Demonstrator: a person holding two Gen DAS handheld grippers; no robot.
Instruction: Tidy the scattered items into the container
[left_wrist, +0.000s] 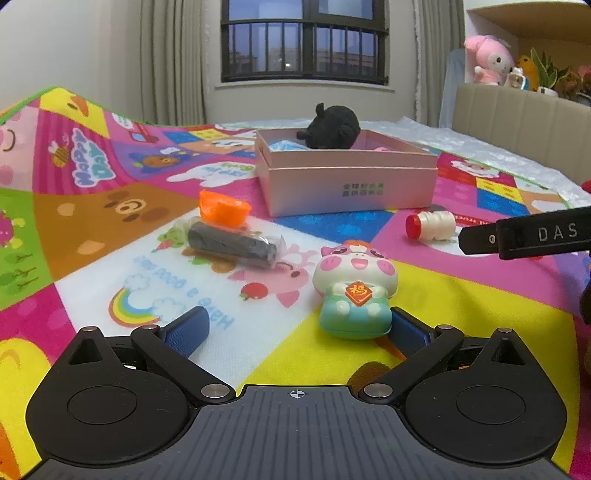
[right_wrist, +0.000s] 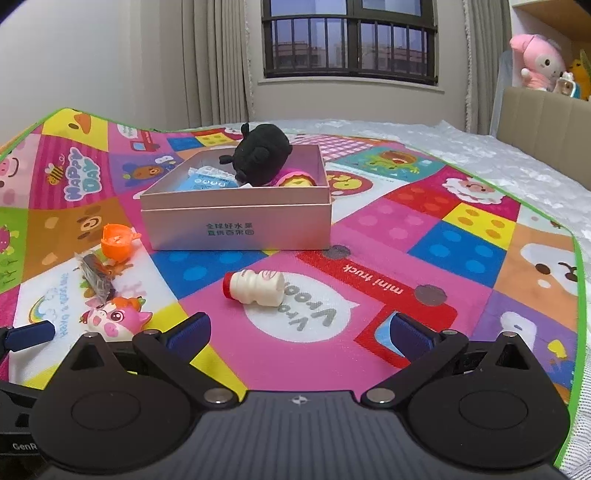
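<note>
A pink box (left_wrist: 347, 184) (right_wrist: 236, 229) stands on the colourful play mat, holding a black plush toy (left_wrist: 332, 127) (right_wrist: 262, 158) and a blue packet (right_wrist: 205, 182). My left gripper (left_wrist: 299, 328) is open just above the mat; a pink cow figure (left_wrist: 356, 291) (right_wrist: 114, 319) lies against its right finger. An orange toy (left_wrist: 221, 212) (right_wrist: 116, 240) and a dark wrapped roll (left_wrist: 232, 245) (right_wrist: 96, 275) lie left of the box. My right gripper (right_wrist: 299, 330) is open, a short way behind a small white bottle with a red cap (right_wrist: 256, 288) (left_wrist: 430, 225).
The play mat (left_wrist: 92, 221) (right_wrist: 424, 240) covers a bed with a white quilt (right_wrist: 480, 155) to the right. A beige headboard (left_wrist: 517, 118) with plush toys (left_wrist: 487, 59) stands at the far right. A curtained window (right_wrist: 347, 40) is behind.
</note>
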